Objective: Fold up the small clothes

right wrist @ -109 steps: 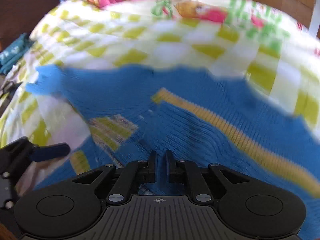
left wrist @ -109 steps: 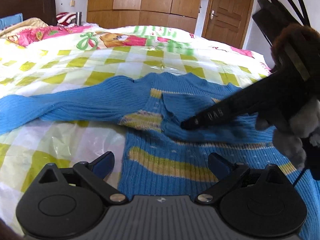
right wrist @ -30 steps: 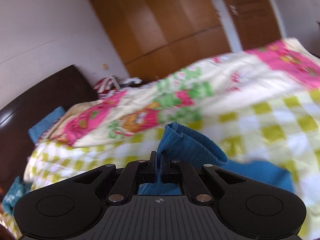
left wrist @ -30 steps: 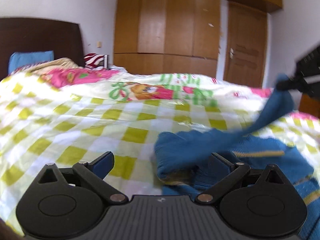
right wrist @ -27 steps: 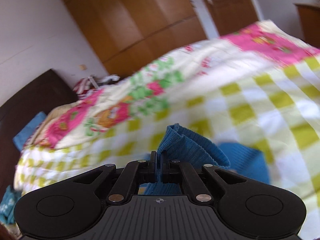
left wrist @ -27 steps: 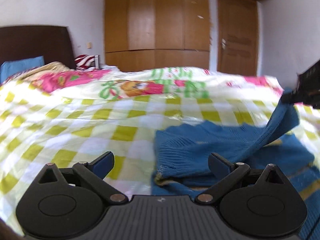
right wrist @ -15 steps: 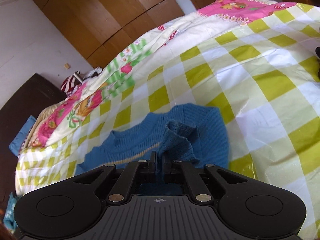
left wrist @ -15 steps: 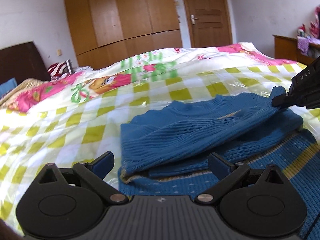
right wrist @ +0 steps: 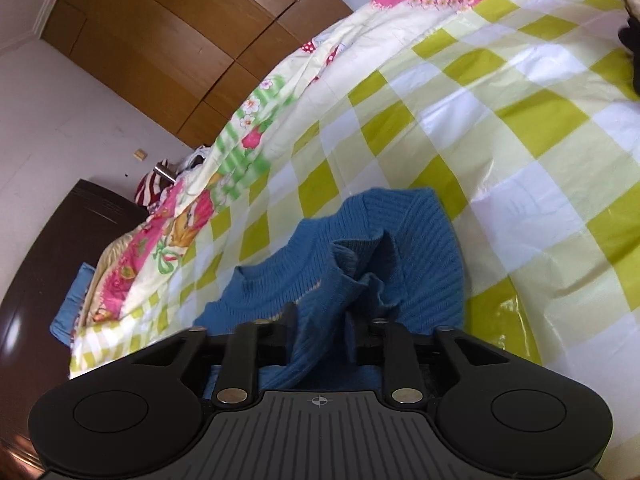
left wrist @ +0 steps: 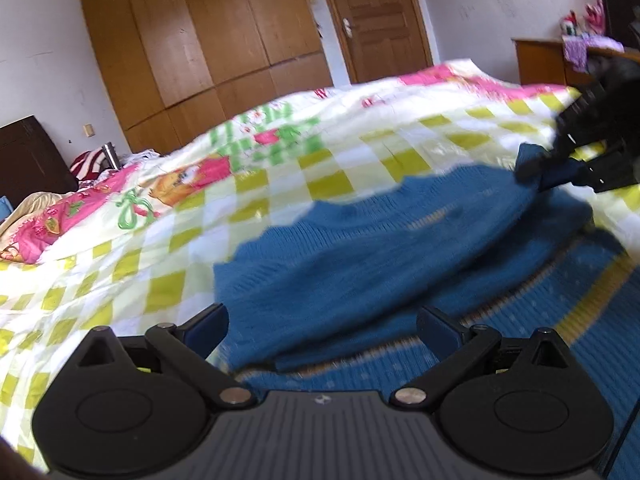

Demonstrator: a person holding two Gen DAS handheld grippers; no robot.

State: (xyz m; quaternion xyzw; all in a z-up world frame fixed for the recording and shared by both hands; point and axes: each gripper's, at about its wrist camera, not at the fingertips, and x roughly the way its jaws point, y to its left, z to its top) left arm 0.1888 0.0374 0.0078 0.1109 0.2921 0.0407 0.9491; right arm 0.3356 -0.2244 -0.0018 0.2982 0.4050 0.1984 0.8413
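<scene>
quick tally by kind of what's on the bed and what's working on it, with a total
blue knitted sweater: 1
grippers: 2, the left gripper open, the right gripper with jaws that have just been opening and sweater cloth between them
checked yellow-green bedspread: 1
pink floral quilt: 1
total: 5

Right tool [right wrist: 320, 326] jaws parted around blue sweater [right wrist: 400, 264] sleeve on checked bedspread [right wrist: 500, 128]

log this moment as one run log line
stage: sleeve folded across blue sweater | right gripper: jaws just parted, sleeve cuff between them | left gripper: open, empty | surface: checked bedspread
</scene>
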